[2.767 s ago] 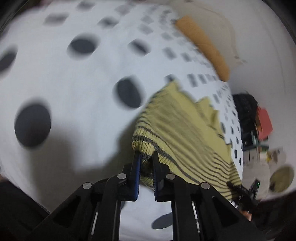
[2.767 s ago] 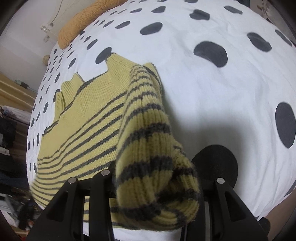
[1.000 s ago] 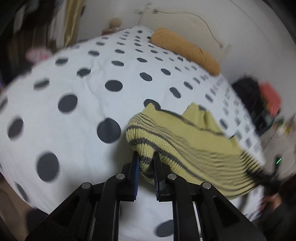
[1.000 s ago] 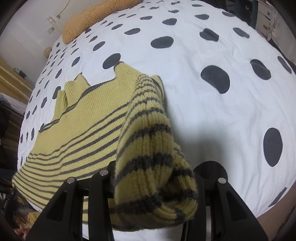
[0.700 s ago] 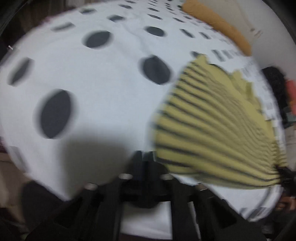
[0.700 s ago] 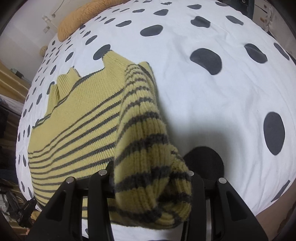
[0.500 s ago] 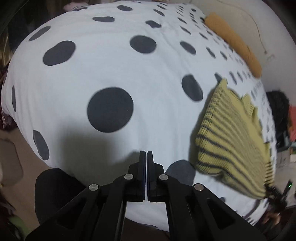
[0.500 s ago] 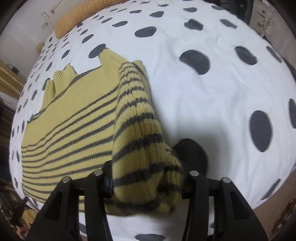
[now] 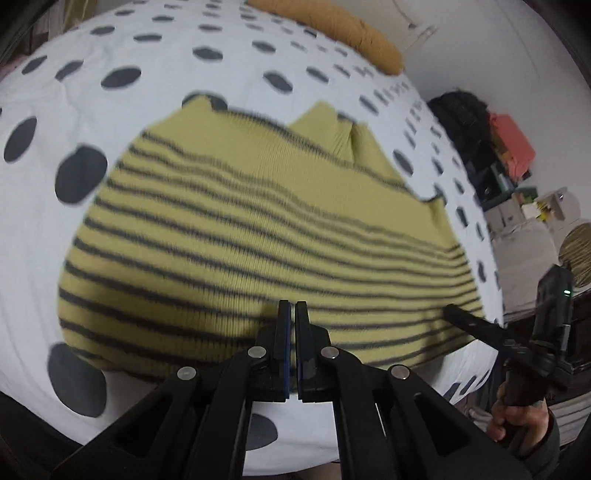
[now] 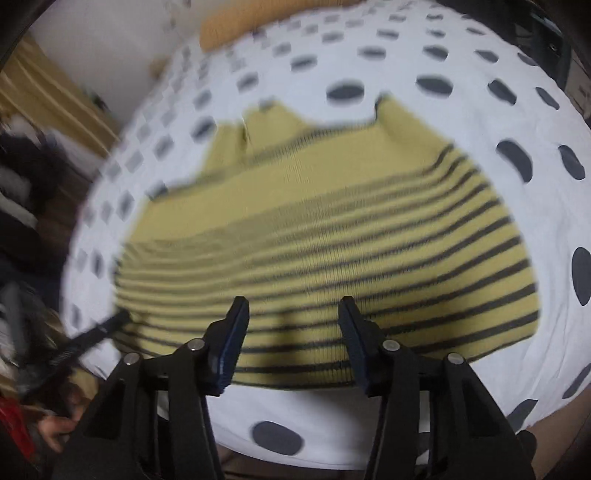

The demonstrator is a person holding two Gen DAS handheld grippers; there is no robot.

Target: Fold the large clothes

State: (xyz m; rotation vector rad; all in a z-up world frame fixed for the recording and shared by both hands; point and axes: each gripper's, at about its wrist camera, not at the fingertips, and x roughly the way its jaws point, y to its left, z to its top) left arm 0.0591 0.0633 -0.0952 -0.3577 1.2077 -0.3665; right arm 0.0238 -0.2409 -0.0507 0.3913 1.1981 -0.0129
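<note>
A yellow sweater with dark stripes (image 9: 258,229) lies spread flat on the white dotted bed cover (image 9: 40,236), collar at the far side, hem toward me. My left gripper (image 9: 291,310) hovers over the hem, shut with nothing in it. In the right wrist view the same sweater (image 10: 314,229) lies below my right gripper (image 10: 293,310); its jaws stand apart and are closing, and nothing is pinched between them. Each gripper shows at the edge of the other's view, the right gripper (image 9: 476,325) to the right, the left gripper (image 10: 92,332) to the left, blurred.
An orange pillow (image 9: 332,33) lies at the head of the bed. Past the bed's right side are a black bag (image 9: 458,110), a red box (image 9: 513,140) and more clutter. A yellow curtain (image 10: 44,99) hangs on the left. The bed's near edge is just below both grippers.
Both grippers have let go of the folded sleeves, which now lie on the sweater. The left gripper swung out over the bare cover and back above the hem. The right jaws are empty.
</note>
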